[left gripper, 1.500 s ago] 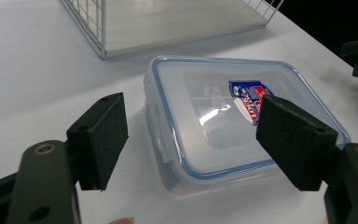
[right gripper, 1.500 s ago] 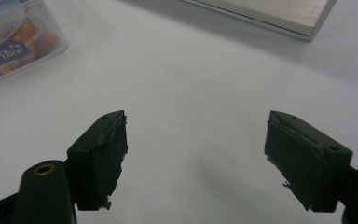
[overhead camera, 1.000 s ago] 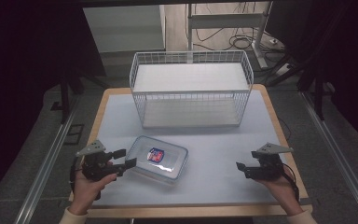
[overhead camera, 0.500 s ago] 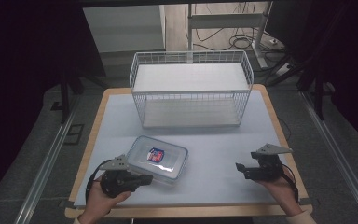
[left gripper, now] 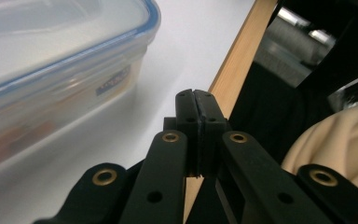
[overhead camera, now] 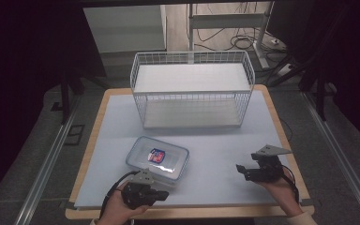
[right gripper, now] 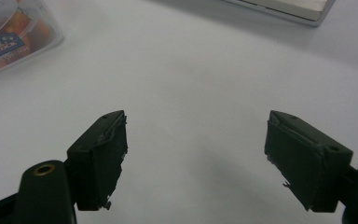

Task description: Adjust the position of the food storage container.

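Note:
A clear plastic container [overhead camera: 157,158] with a blue-rimmed lid and a small label lies on the white table mat, front centre. My left gripper [overhead camera: 164,195] sits just in front of it by the table's front edge and points right. In the left gripper view its jaws [left gripper: 196,108] are pressed together with nothing between them, and the container [left gripper: 51,70] is close on the left. My right gripper [overhead camera: 242,172] rests at the front right, pointing left towards the container. Its jaws [right gripper: 196,140] stand wide open over bare mat, with the container [right gripper: 9,37] farther off.
A white wire basket [overhead camera: 192,89] with a flat white bottom stands at the back centre of the table. The wooden table edge [left gripper: 242,56] runs right beside my left gripper's tips. A hand holds each gripper from below.
My left gripper has swung from the container's left side down and right to the front edge, now pointing right. The right gripper and the container have stayed put.

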Motion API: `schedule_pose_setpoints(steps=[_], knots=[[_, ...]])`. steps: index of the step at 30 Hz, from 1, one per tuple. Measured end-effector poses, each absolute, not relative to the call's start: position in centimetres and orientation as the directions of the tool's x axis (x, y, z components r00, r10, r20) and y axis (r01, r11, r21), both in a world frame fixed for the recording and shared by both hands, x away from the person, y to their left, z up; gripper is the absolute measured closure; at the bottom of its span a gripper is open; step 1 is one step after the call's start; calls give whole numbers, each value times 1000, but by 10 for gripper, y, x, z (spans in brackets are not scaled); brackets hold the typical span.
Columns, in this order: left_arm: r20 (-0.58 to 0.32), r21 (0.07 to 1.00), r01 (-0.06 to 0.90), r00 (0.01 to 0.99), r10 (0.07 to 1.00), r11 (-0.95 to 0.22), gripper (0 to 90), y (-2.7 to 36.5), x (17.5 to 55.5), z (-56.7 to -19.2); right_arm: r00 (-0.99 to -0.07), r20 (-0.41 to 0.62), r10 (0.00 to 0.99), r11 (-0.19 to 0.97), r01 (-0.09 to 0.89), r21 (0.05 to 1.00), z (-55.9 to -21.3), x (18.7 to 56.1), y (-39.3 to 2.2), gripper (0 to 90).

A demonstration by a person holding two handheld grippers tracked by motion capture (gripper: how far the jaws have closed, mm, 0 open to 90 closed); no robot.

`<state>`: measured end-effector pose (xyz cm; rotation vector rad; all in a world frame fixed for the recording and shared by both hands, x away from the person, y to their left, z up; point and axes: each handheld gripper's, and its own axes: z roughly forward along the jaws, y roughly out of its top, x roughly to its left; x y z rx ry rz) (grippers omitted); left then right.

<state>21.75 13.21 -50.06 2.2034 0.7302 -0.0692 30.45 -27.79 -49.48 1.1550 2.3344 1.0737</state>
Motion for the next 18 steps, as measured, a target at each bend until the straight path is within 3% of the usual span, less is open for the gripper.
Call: schedule_pose_setpoints(steps=[18], knots=[[-289, 655, 583, 781, 554, -480, 900, 127, 247, -510, -621, 48, 782, 391, 549, 739, -496, 306, -279, 213]])
